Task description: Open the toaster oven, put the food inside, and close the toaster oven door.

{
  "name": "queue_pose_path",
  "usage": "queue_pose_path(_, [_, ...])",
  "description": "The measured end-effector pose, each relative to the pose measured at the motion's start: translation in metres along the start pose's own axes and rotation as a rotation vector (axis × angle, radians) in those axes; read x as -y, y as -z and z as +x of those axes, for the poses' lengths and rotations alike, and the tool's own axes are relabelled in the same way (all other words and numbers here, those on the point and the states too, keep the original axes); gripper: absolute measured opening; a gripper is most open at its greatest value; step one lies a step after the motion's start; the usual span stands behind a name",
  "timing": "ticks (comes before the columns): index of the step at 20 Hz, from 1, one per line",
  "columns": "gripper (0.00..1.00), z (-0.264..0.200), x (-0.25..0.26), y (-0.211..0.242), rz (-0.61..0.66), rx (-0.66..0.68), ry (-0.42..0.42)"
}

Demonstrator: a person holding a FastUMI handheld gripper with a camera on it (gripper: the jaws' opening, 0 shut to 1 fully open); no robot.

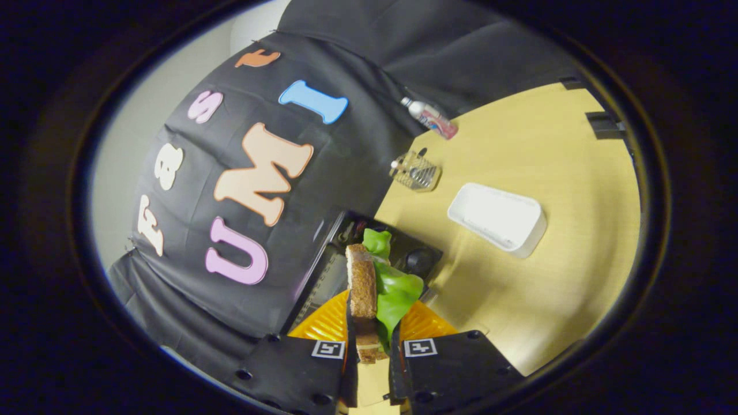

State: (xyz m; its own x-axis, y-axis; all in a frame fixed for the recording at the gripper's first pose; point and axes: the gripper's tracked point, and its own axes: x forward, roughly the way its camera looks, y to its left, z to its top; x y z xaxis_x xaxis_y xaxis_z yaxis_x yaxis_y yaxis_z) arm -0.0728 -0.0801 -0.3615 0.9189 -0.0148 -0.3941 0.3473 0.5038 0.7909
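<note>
The gripper (369,337) pinches the sandwich (369,288) between both fingers, just near the toaster oven (334,271). It looks light and soft, with loose lettuce, so gripping flat across the bread seems safest.

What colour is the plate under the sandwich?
Orange, with a ribbed pattern: the round orange plate shows best in the gripper view, beneath the brown-bread lettuce sandwich the hand-held gripper grips.
</note>
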Motion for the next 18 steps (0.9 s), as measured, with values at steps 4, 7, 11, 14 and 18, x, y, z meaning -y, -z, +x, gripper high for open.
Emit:
queue_pose_path(4, [0.23,0.014,-0.017,0.028,-0.006,-0.062,-0.033])
queue_pose_path(7, [0.23,0.030,-0.022,0.046,0.002,-0.100,-0.033])
queue_pose_path(11, [0.23,0.053,-0.031,0.068,0.028,-0.142,-0.044])
queue_pose_path(14, [0.23,0.076,-0.038,0.082,0.063,-0.160,-0.057])
queue_pose_path(18, [0.23,0.110,-0.046,0.096,0.089,-0.181,-0.075])
